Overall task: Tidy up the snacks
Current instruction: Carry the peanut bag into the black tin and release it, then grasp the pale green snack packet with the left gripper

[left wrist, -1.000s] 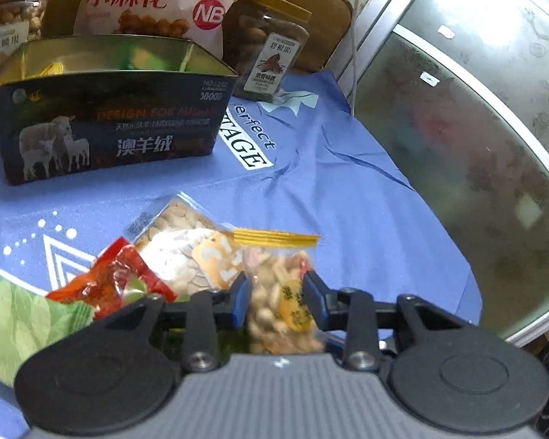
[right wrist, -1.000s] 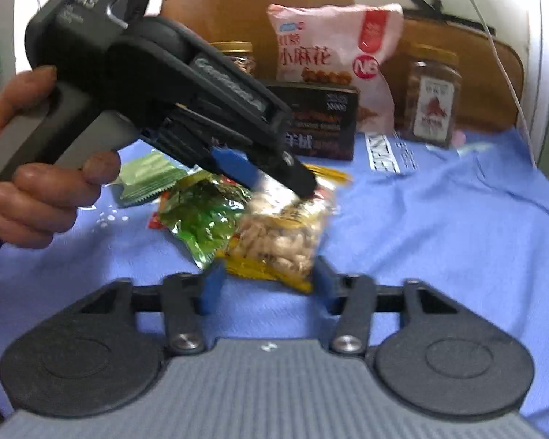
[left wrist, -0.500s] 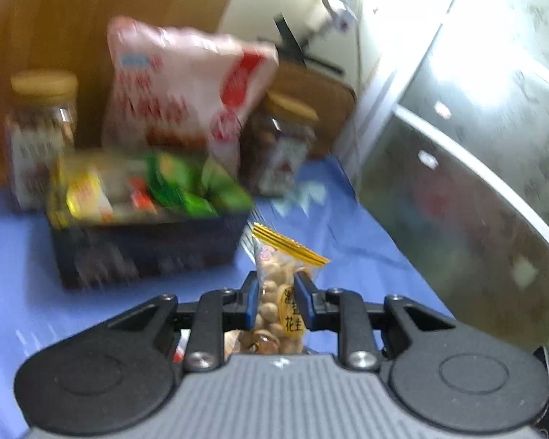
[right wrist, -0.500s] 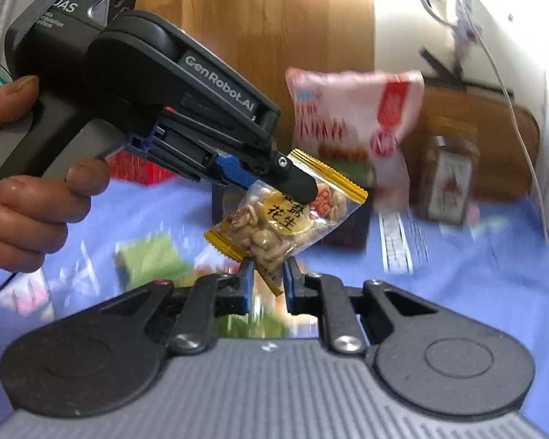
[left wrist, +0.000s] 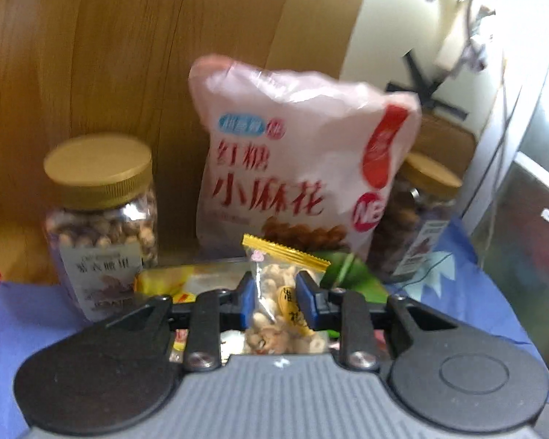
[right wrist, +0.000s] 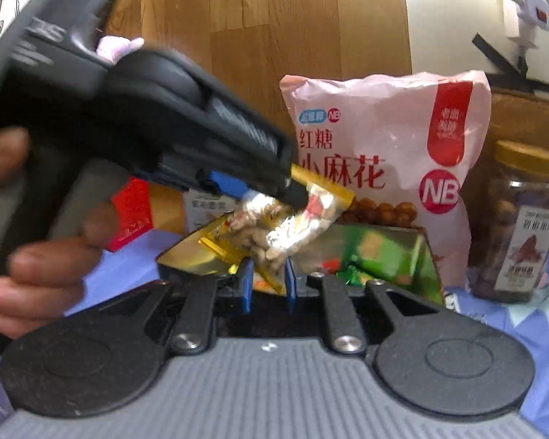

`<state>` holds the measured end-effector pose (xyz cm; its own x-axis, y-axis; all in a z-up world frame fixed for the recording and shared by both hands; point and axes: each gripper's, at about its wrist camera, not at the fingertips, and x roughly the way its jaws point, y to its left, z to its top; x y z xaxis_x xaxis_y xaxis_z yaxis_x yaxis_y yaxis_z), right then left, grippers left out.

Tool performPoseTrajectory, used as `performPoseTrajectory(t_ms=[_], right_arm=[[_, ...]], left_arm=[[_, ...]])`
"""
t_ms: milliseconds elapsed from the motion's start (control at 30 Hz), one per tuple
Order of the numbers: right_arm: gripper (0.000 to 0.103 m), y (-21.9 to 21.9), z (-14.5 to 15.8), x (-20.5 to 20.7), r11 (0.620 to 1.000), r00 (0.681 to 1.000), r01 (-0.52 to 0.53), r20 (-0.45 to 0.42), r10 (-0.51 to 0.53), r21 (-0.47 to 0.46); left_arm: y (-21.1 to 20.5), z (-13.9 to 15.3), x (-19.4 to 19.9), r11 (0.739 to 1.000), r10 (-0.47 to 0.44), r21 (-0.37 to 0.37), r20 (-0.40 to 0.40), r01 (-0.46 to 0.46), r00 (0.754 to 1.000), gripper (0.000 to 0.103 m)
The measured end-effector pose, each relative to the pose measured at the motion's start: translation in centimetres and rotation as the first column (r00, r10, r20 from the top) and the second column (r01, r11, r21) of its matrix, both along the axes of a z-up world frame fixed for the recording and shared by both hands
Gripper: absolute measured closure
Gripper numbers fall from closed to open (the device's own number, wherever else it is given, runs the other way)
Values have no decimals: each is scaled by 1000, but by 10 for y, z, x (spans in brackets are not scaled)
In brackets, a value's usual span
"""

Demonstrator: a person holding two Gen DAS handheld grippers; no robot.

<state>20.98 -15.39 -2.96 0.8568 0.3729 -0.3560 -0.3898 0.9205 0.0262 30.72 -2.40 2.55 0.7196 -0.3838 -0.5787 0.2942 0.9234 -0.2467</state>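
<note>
Left tool (left wrist: 274, 303): its jaws are opening, but the pads still pinch the peanut packet (left wrist: 280, 307).
Right tool (right wrist: 269, 281): narrow, gripping the packet's lower edge.
Packet: in the air just above the open tin (right wrist: 426, 256), in front of the pink bag (right wrist: 384, 139).
Axis: in the right wrist view its long axis slants, gold seal up and to the right.
Doing it well: I'd lower the packet into the tin first, then release both tools together.

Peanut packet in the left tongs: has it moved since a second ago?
Yes. The peanut packet left the blue cloth and now hangs above the open tin.
</note>
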Motion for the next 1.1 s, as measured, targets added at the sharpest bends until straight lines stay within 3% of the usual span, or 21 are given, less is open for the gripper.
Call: performPoseTrajectory(t_ms=[100,267,367,467,667,800,867,967,1100], right_arm=[[81,-7,5,-9,1000,1000,16,4,-16,20],[81,-34,15,-50,994,999,35,4,-35,104],[80,-46,8,-77,982,998,20,-67,-8,188],[78,-40,-7,-100,968,982,-54,-161,95,245],[72,18,-26,-138,954,921,-253,-263,288,160],[64,44,-33,-134,969,922,-237,-299,246,65],[64,50,-32,-130,972,929,-232,-286,232,35],[64,56,-31,-124,980,940,-201,-279,195,6],[64,50,-33,-125,984,946,-179,-274,173,3]], left_arm=[[1,-8,0,1000,10,8,-25,-10,1000,78],[20,4,-39,1000,1,2,24,-1,1000,78],[37,8,-78,1000,-18,-13,33,19,999,77],[59,-4,-115,1000,-21,-16,-3,21,1000,77],[97,-47,-150,999,31,-32,-137,-36,990,74],[112,-70,-155,993,60,-87,-225,-82,973,58],[108,-71,-161,993,55,-92,-205,-75,977,52],[99,-72,-163,989,31,-131,-219,-61,975,53],[94,-77,-170,975,14,-213,-237,-66,971,65]])
